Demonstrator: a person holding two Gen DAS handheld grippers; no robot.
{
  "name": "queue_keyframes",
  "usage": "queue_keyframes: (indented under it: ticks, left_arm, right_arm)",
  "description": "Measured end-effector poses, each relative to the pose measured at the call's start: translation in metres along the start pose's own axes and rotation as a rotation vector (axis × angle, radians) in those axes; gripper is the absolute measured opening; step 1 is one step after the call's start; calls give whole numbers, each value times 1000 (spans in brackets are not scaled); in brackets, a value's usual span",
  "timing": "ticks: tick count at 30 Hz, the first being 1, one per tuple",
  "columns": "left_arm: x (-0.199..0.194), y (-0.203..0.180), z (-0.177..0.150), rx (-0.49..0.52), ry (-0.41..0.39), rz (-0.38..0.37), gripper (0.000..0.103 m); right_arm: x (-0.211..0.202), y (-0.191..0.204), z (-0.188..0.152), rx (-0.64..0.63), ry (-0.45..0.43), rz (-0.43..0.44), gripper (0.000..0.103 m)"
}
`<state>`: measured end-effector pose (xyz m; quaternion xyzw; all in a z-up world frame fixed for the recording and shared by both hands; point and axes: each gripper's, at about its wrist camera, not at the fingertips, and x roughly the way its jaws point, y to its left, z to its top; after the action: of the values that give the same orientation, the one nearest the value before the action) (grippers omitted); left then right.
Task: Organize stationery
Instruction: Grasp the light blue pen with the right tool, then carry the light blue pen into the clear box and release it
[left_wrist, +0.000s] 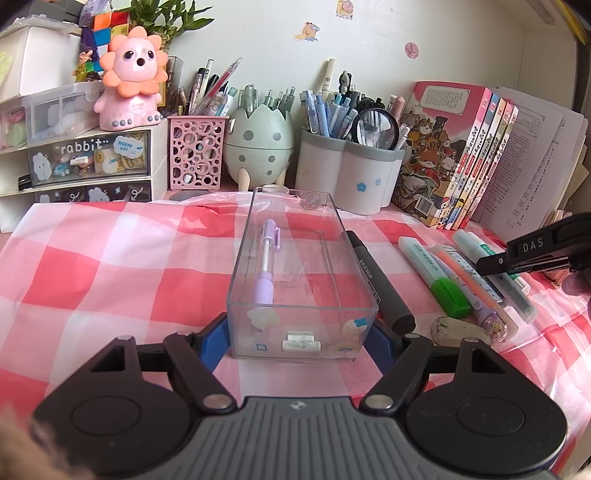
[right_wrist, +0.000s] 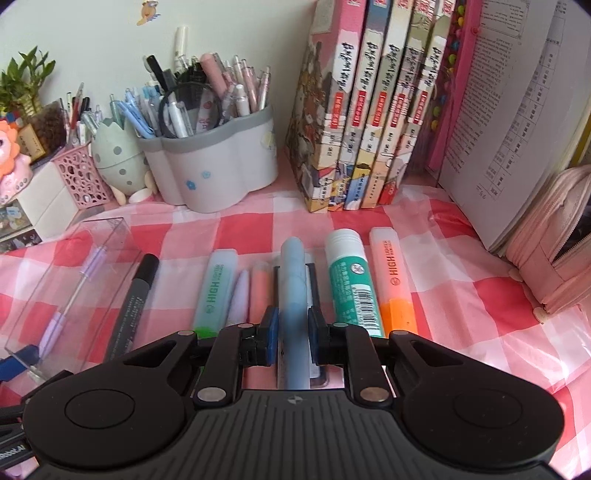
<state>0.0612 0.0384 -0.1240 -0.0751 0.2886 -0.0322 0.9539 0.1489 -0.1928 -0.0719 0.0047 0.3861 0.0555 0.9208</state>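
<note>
A clear plastic box (left_wrist: 314, 326) lies lengthwise on the pink checked cloth with a lilac pen (left_wrist: 266, 266) inside. My left gripper (left_wrist: 299, 336) is shut on the box's near end, one blue pad on each side wall. Right of the box lie a black marker (left_wrist: 380, 280), a green highlighter (right_wrist: 214, 288), a lilac pen (right_wrist: 238, 299), a pink pen (right_wrist: 260, 291), a glue stick (right_wrist: 351, 280) and an orange highlighter (right_wrist: 393, 280). My right gripper (right_wrist: 292, 332) is shut on a light blue pen (right_wrist: 292, 273) in that row, both pads pressing its barrel.
Along the back wall stand a pink mesh holder (left_wrist: 195, 151), an egg-shaped holder (left_wrist: 258, 140), a white pen cup (right_wrist: 214, 166) and upright books (right_wrist: 369, 110). A pink pencil case (right_wrist: 554, 251) lies far right. Drawers (left_wrist: 88, 158) stand at left. A worn eraser (left_wrist: 458, 328) lies beside the pens.
</note>
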Motion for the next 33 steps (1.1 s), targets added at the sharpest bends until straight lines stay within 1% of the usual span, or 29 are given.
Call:
queue_keyframes:
  ticks: [6,13,25,28,33]
  left_arm:
    - [0,0,0,0,0,0,50]
    - [0,0,0,-1,0,-1,50]
    - [-1,0,0,-6,-2,-5,50]
    - [-1,-1,-1,-9,-3,-6,50]
    - [-2,0,-1,-12,-4,-8,50]
  right_arm:
    - [-4,19,7,-12,-4,50,15]
    - [-5,49,18,-7,13,155,15]
    - [0,98,41,51,74,329,15]
    - [5,106,44,73,96,350,15]
    - [18,111,44,143,142,346,15]
